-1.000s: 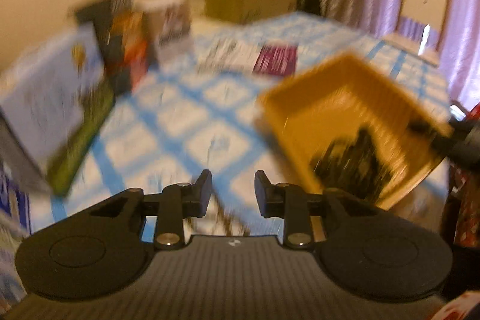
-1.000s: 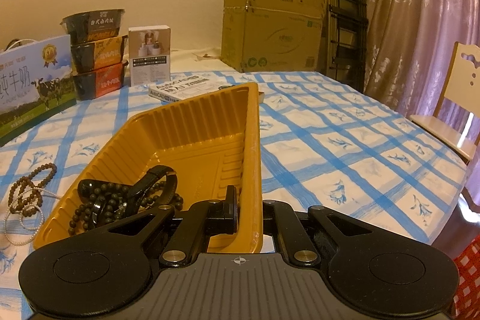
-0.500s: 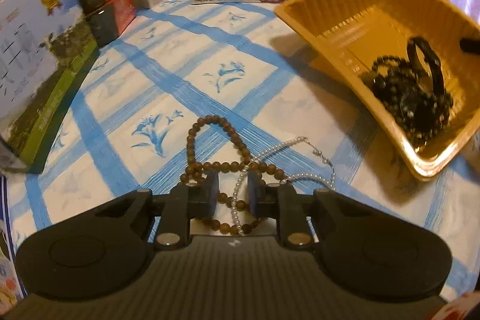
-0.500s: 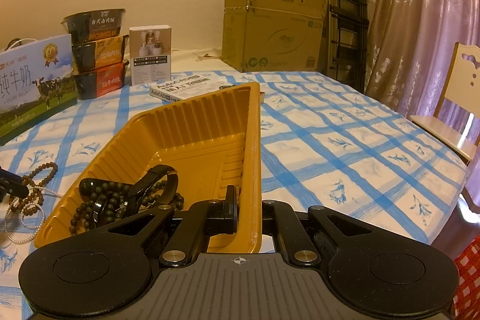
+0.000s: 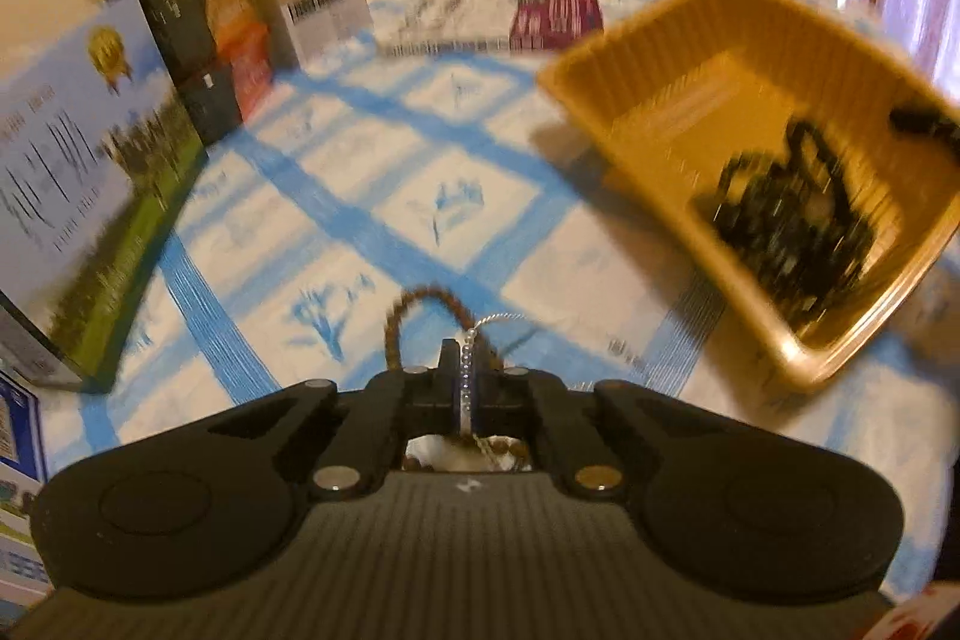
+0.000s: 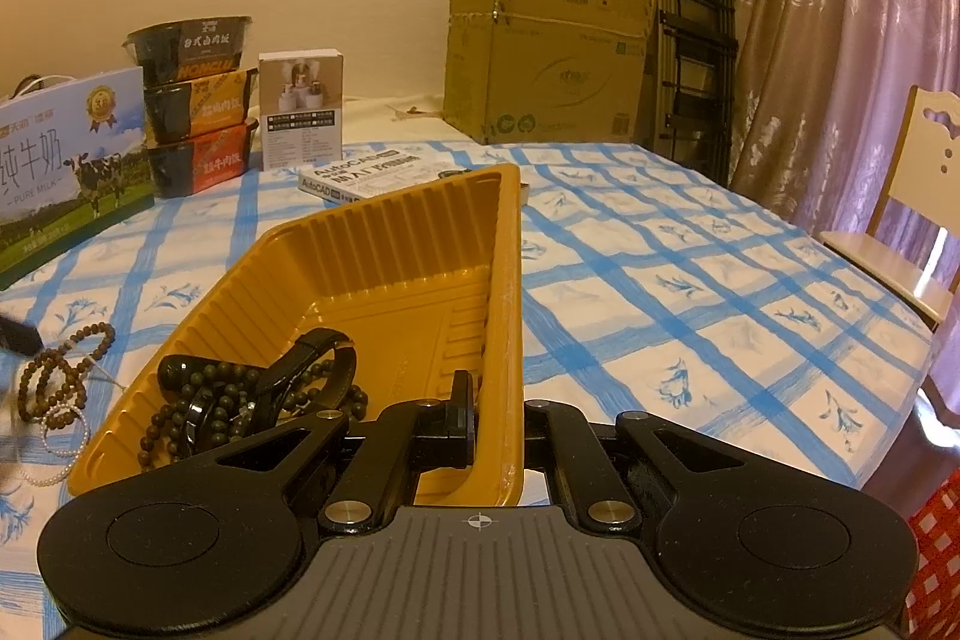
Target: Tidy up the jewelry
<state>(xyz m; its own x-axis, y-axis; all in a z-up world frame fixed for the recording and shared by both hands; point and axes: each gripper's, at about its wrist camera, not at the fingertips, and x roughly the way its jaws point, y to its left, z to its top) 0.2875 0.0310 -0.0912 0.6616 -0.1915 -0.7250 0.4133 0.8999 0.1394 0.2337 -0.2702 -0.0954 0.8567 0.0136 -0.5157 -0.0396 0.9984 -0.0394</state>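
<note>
**Pearl strand and brown beads pinched at the left gripper, tray rim clamped at the right**

Pearl necklace [image 5: 467,370] runs up between the closed fingers of the left gripper [image 5: 461,376], its small white beads pressed in the narrow slit between the pads. A loop of the brown bead bracelet [image 5: 420,307] arches just ahead of the fingertips, and more brown beads show in the gap beneath the jaws — whether the bracelet is itself clamped or only tangled with the pearls, I cannot tell. The left wrist view is smeared by motion blur.

From the right wrist view, both pieces sit at the far left edge: the brown bead bracelet [image 6: 57,370] coiled above the blue-checked tablecloth [image 6: 690,280], the pearl necklace [image 6: 60,436] looped just below it, beside the tray's left wall.

The right gripper [image 6: 493,418] is closed down on the near right rim of the yellow tray [image 6: 384,244], one finger inside the wall and one outside. Within the tray, at its near left corner, lies a heap of dark beads [image 6: 216,406] with a black band [image 6: 312,358] resting across it — the same dark heap [image 5: 786,226] shows blurred in the left wrist view, inside the tray [image 5: 672,58].

At the table's far side stand a milk carton box [image 6: 66,166], three stacked food bowls [image 6: 192,106] and a small white box [image 6: 300,112]. A book [image 6: 360,175] lies flat just behind the tray.
</note>
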